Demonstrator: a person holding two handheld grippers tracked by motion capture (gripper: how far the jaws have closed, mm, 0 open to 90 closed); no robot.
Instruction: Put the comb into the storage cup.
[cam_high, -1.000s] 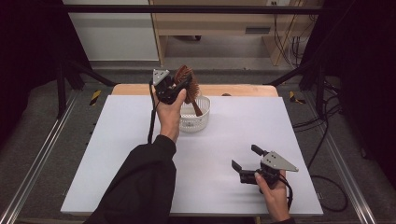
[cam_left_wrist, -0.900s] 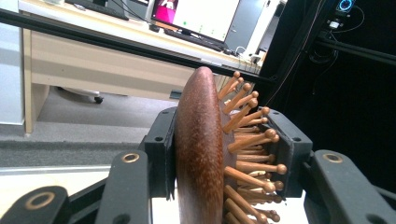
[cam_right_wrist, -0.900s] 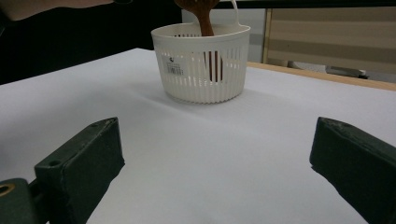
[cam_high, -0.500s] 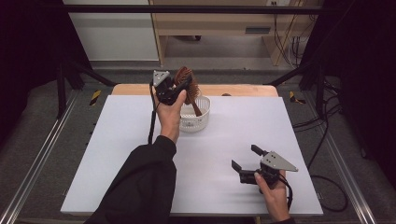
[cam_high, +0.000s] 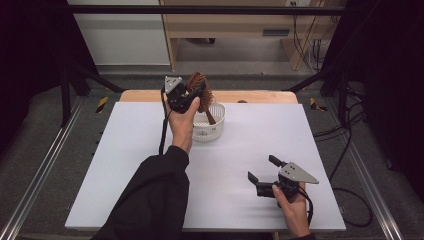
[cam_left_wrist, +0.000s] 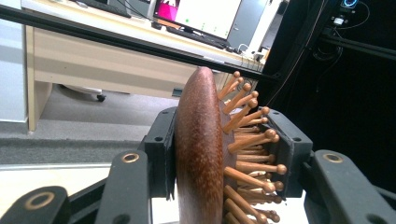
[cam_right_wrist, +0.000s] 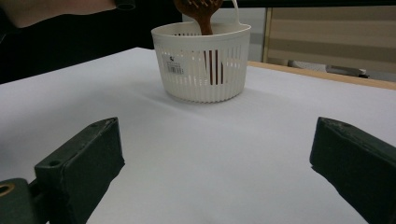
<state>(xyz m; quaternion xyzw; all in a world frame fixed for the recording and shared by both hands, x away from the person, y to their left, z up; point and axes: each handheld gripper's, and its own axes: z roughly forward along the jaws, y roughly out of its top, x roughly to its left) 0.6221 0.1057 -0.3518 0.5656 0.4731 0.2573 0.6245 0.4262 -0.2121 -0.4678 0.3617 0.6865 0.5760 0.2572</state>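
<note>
The person's left arm, in a dark sleeve (cam_high: 152, 195), reaches up the middle of the white table (cam_high: 125, 165) toward its far side, the forearm stretched out and the left hand (cam_high: 182, 125) raised with the wrist bent upward. That hand lifts the left gripper (cam_high: 192, 95) above the far left rim of the white slatted basket (cam_high: 212, 127), which stands on the table near the far edge, just right of the hand. The jaws are clamped on a brown wooden hairbrush (cam_high: 200, 87): in the left gripper view the brush head (cam_left_wrist: 201, 149) stands on edge between the two black pads, its smooth rounded back against one pad and its wooden pins with ball tips pointing toward the other. In the high view the brush handle slants down into the basket, and in the right gripper view the handle (cam_right_wrist: 212, 65) shows through the basket's slats (cam_right_wrist: 196, 70). The right hand (cam_high: 292, 210) rests low at the near right of the table, well apart from the basket, holding the right gripper (cam_high: 262, 170) roughly level and pointing left and far, toward the basket. Its jaws stand wide apart with only bare table between them.
</note>
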